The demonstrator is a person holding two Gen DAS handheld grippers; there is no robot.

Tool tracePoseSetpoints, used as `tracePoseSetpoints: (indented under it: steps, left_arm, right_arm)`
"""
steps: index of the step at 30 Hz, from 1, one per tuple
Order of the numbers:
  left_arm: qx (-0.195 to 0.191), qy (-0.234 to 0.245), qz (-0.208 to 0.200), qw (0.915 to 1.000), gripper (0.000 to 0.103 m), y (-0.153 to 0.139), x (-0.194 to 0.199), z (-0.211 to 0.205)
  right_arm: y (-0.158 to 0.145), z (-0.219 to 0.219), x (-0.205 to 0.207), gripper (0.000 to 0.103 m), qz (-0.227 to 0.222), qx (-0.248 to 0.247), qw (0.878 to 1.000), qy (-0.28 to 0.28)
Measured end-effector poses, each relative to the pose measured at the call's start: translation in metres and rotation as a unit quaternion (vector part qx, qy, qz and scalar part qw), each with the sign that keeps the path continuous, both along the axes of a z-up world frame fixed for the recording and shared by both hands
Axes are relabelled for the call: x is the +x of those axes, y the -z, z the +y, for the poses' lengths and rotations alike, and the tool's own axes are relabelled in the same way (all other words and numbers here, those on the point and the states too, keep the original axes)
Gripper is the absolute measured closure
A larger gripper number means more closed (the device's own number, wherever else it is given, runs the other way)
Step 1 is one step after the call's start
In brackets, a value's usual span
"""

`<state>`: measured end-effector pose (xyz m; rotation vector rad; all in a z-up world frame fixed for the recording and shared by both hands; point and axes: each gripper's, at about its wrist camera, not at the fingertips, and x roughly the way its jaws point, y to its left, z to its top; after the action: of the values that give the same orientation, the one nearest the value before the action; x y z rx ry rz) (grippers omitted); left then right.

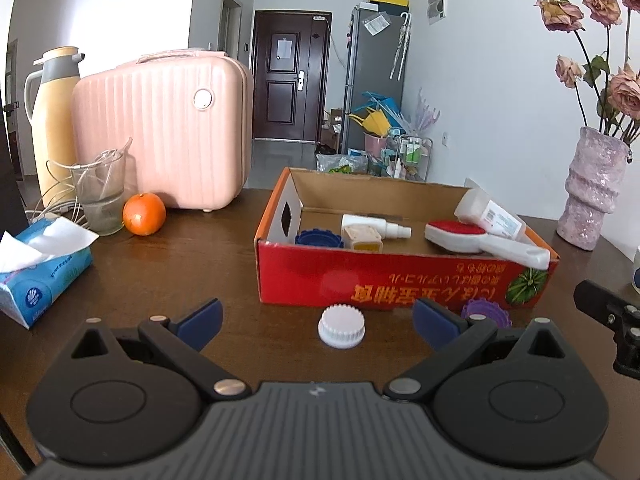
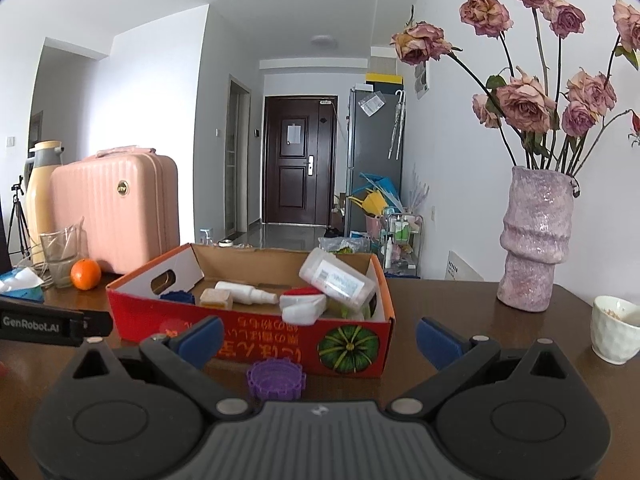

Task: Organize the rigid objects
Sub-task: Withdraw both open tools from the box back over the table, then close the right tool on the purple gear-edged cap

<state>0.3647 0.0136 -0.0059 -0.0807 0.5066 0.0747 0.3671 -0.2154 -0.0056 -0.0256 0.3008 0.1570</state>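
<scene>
A red cardboard box (image 1: 360, 272) (image 2: 256, 328) stands on the brown table, holding a blue gear, a white spray bottle (image 1: 374, 226) (image 2: 246, 292), a beige block, a red-and-white brush (image 1: 480, 238) and a clear labelled bottle (image 2: 336, 278). In front of the box lie a white ribbed cap (image 1: 341, 326) and a purple gear (image 1: 486, 312) (image 2: 275, 380). My left gripper (image 1: 318, 322) is open, and the white cap sits between its blue fingertips. My right gripper (image 2: 320, 340) is open too, with the purple gear low between its fingers, close to the left one.
A pink case (image 1: 168, 128), a yellow thermos (image 1: 52, 120), a glass with cables (image 1: 100, 196), an orange (image 1: 144, 214) and a tissue pack (image 1: 40, 272) stand left of the box. On the right are a purple vase of dried roses (image 2: 534, 240) and a white cup (image 2: 614, 328).
</scene>
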Motion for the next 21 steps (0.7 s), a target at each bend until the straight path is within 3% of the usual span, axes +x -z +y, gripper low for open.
tracePoseSetpoints:
  steps: [13,21]
  left_arm:
    - [0.003,0.014,0.02,0.9997,0.0,0.01,-0.004,0.006]
    - [0.006,0.018,0.029,0.9994,0.0,0.016,0.004,0.012]
  right_arm:
    - [0.014,0.004,0.0,0.0,0.027,-0.005,1.0,0.005]
    - [0.025,0.011,0.018,0.0,0.071,-0.007,0.997,-0.004]
